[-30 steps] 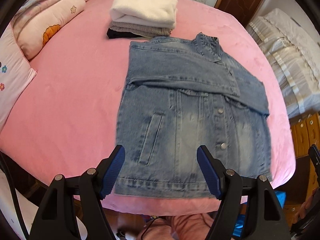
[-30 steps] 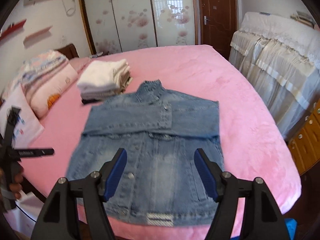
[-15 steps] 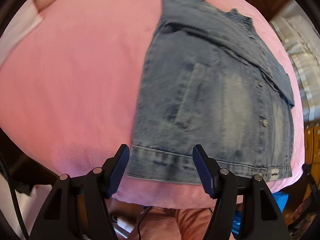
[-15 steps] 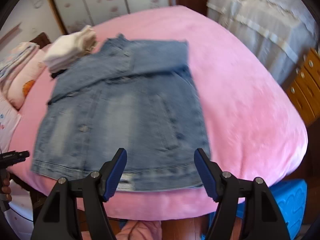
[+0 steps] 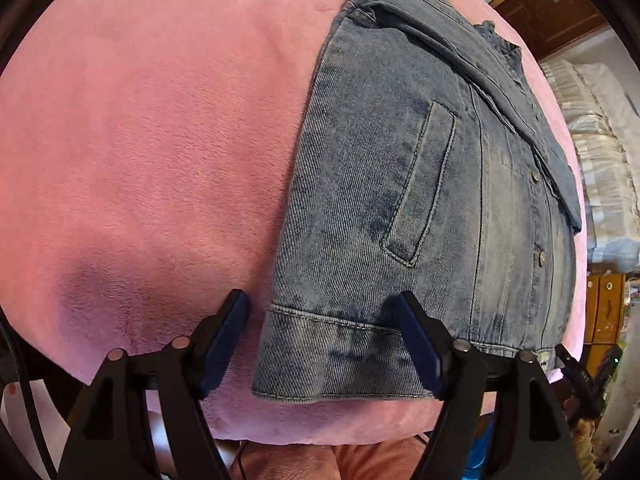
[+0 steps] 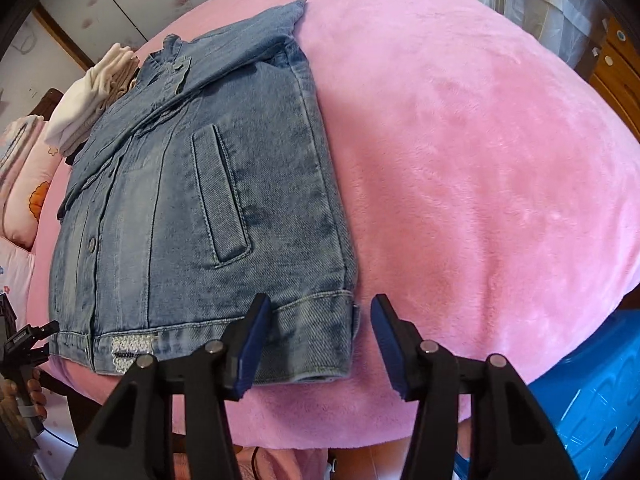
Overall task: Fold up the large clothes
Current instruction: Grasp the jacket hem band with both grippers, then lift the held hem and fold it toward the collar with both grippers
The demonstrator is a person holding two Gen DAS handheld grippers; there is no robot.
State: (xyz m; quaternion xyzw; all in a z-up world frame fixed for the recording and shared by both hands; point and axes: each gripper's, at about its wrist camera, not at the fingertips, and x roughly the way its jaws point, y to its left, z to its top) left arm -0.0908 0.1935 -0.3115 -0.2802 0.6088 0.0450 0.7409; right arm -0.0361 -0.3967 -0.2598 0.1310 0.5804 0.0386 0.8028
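Note:
A blue denim jacket (image 5: pixel 400 180) lies front up on the pink bed (image 5: pixel 140 140), its sleeves folded across the chest. My left gripper (image 5: pixel 324 320) points steeply down over the jacket's lower left hem corner. Its jaws are opening, and the corner lies between them without a pad pressing on it. In the right wrist view, my right gripper (image 6: pixel 320 320) straddles the lower right hem corner of the jacket (image 6: pixel 180 200). Its jaws are closing; one pad is over the hem, the other over the bedcover (image 6: pixel 460 140), and neither grips.
A stack of folded clothes (image 6: pixel 88 108) sits beyond the jacket's collar, with pillows (image 6: pixel 28 184) at the far left. The bed's front edge runs just under both grippers. A blue plastic box (image 6: pixel 592 400) and wooden drawers (image 5: pixel 604 312) stand to the right of the bed.
Both grippers have come down from high above the bed to the jacket's bottom hem, one at each corner. The right gripper's jaws have narrowed. The jacket has not moved.

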